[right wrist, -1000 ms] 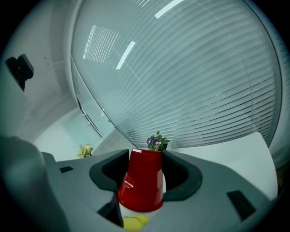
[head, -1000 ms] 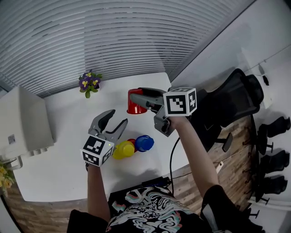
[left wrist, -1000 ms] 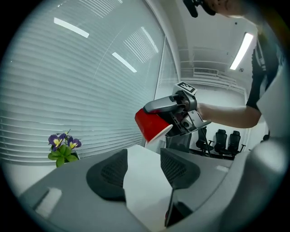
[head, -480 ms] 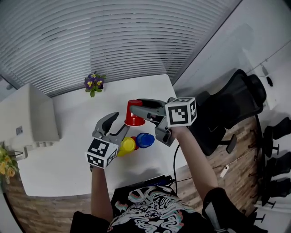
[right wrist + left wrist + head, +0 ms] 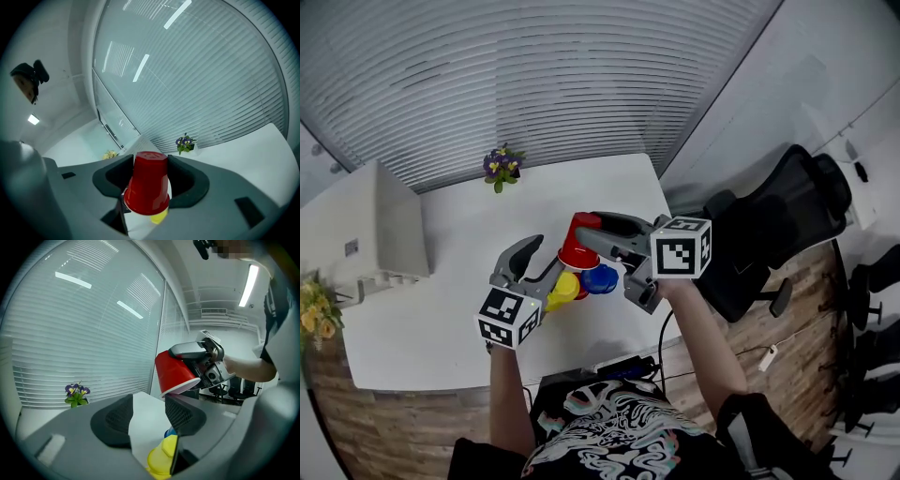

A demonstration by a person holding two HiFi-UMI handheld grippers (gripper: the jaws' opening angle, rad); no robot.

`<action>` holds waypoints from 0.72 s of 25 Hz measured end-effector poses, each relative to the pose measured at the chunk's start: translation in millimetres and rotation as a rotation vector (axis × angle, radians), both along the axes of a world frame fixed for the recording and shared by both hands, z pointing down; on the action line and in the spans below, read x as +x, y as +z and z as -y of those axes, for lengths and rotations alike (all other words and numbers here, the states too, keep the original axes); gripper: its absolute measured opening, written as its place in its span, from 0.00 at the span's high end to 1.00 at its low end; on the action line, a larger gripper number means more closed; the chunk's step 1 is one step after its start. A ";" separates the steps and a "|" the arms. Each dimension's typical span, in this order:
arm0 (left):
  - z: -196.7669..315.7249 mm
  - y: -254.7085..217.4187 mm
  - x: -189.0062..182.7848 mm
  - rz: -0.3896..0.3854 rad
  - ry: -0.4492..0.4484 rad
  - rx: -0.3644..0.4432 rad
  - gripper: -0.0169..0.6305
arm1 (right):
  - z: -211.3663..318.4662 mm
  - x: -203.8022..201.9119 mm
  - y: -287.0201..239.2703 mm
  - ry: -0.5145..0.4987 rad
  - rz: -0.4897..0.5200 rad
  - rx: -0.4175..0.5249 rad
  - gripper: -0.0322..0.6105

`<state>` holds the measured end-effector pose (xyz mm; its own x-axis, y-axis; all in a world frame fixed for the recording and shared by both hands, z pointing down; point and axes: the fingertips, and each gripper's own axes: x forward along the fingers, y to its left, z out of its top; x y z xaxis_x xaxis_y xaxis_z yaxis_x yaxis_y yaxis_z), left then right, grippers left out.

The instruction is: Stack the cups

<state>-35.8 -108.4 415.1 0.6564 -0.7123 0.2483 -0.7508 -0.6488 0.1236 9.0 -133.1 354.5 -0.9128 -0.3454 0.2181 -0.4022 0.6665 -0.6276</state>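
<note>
My right gripper [image 5: 592,230] is shut on a red cup [image 5: 573,251], held upside down and a little tilted in the air. In the right gripper view the red cup [image 5: 149,185] fills the gap between both pads. Just below it on the white table [image 5: 441,319] sit a yellow cup [image 5: 565,289] and a blue cup [image 5: 601,278], both upside down and side by side. My left gripper [image 5: 542,255] stands open just left of the yellow cup, with nothing between its pads. From the left gripper view the yellow cup [image 5: 161,460] shows low under the right jaw, and the red cup [image 5: 173,371] hangs ahead.
A small pot of purple flowers [image 5: 502,167] stands at the table's far edge. A white box-like machine [image 5: 380,225] fills the left side, with yellow flowers [image 5: 314,314] beside it. A black office chair [image 5: 769,225] stands right of the table.
The right gripper has carried the red cup from farther back on the table toward me, to just above the yellow and blue cups. The left gripper has shifted slightly closer to the yellow cup.
</note>
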 end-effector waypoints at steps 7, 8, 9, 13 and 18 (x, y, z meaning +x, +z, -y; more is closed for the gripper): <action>-19.8 5.6 -13.1 0.046 -0.050 -0.017 0.64 | -25.8 11.6 -10.6 0.060 -0.090 0.216 0.59; -22.2 7.2 -15.9 0.047 -0.058 -0.021 0.64 | -29.3 12.8 -10.4 0.071 -0.110 0.248 0.59; -24.4 8.6 -18.6 0.047 -0.065 -0.025 0.64 | -33.3 12.6 -9.5 0.078 -0.139 0.288 0.59; -31.5 14.1 -24.6 0.047 -0.084 -0.036 0.64 | -54.3 2.5 4.1 0.054 -0.322 0.496 0.59; -36.0 20.1 -25.7 0.038 -0.085 -0.046 0.64 | -68.1 -5.3 20.6 0.073 -0.390 0.610 0.59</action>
